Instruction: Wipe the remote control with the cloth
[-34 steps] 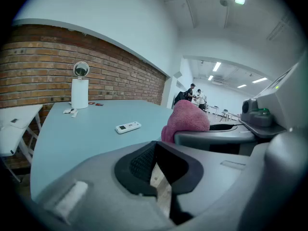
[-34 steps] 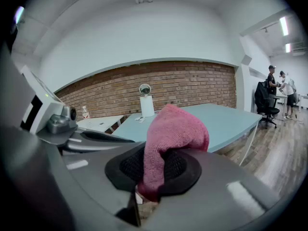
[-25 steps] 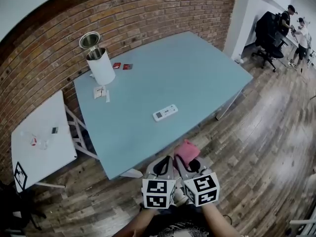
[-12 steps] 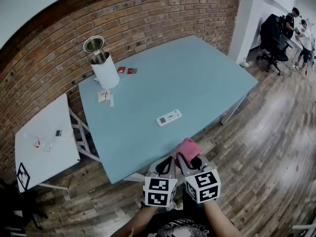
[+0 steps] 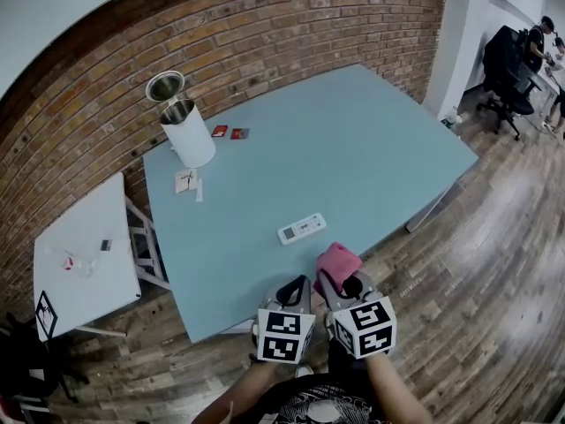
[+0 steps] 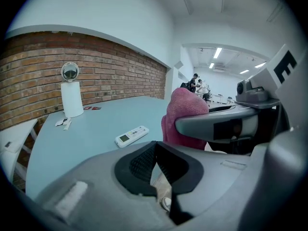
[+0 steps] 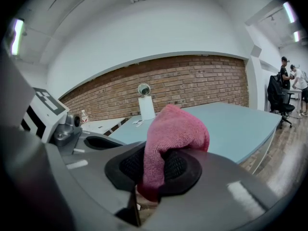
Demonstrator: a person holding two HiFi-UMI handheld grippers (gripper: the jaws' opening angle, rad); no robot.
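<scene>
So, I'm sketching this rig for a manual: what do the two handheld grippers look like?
Both the left gripper and right gripper have grey moulded bodies with black ribbed pads. Each carries a white cube printed with black square markers. The person wears a dark patterned top.

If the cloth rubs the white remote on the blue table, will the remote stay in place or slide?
It will probably slide: the remote control looks small and flat, lying loose on the smooth table. It should not roll or tip. The left gripper, shut and empty, might steady it.
</scene>
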